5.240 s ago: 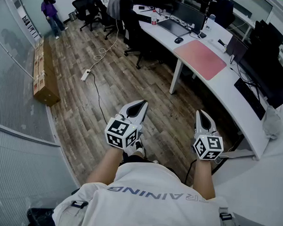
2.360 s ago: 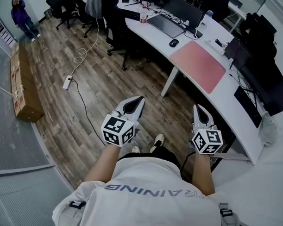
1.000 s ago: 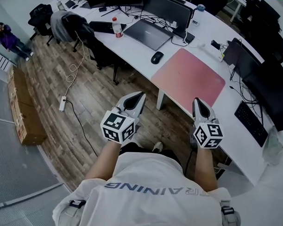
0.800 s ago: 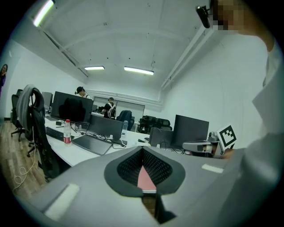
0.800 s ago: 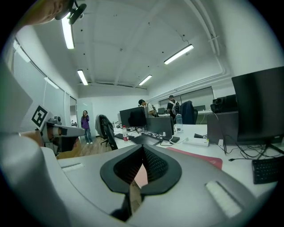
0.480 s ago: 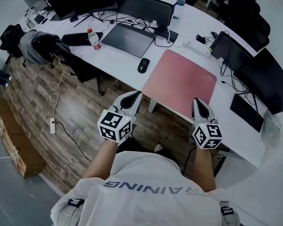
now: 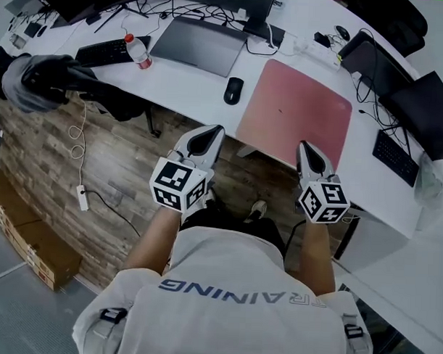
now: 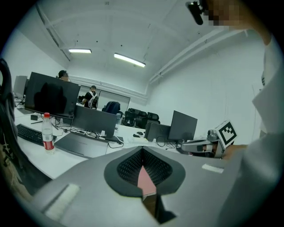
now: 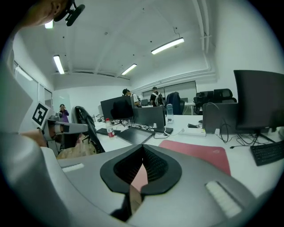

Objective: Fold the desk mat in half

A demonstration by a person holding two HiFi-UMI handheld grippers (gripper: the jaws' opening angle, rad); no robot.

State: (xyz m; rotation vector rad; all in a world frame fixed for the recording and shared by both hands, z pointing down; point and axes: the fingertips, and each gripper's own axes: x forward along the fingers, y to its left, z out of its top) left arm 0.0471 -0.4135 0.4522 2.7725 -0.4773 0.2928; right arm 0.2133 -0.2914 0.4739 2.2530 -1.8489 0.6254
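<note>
Where desk mat (image 7: pixel 296 113) lies — flat, unfolded

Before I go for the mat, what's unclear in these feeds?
Left gripper view: the left gripper hides the desk mat except a pink sliver.
Head view: the right gripper covers part of the desk mat's near edge.
Right gripper view: the desk mat's small mark is too small to read.

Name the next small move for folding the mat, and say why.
The mat lies flat, untouched; the left gripper and right gripper hang shut, short of it. So probably carry both forward to its near edge, opening them.
</note>
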